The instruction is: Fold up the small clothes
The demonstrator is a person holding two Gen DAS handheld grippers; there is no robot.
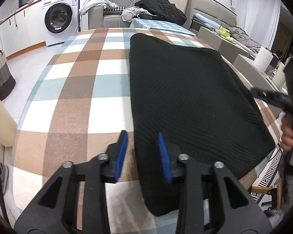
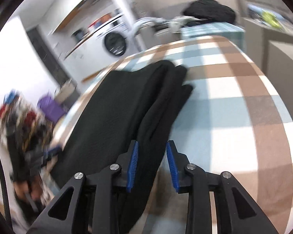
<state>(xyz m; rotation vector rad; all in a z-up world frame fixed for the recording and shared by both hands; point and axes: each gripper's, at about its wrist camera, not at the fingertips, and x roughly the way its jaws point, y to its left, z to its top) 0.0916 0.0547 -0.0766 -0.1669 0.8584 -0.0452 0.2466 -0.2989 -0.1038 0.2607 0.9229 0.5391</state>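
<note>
1. Left-wrist view, sharp: my left gripper (image 1: 142,154) hangs over the near left edge of the black garment (image 1: 185,97), its blue pads (image 1: 121,154) apart, nothing pressed between them. The left pad stands over bare checked cloth (image 1: 72,89), the right pad over the garment.
2. The same view shows the garment as one broad folded panel, flat on the checked cloth and reaching to the table's right edge.
3. Only this view shows my right hand (image 1: 289,136), at the far right rim, on the handle of the other tool.
4. Right-wrist view, blurred: my right gripper (image 2: 152,163) has its jaws parted, with the garment's (image 2: 127,107) stacked fold edges running between the pads (image 2: 132,165); the pads do not press it.
5. Only this view shows the layered folds along that edge.
6. Both views show the washer (image 1: 58,17).
</note>
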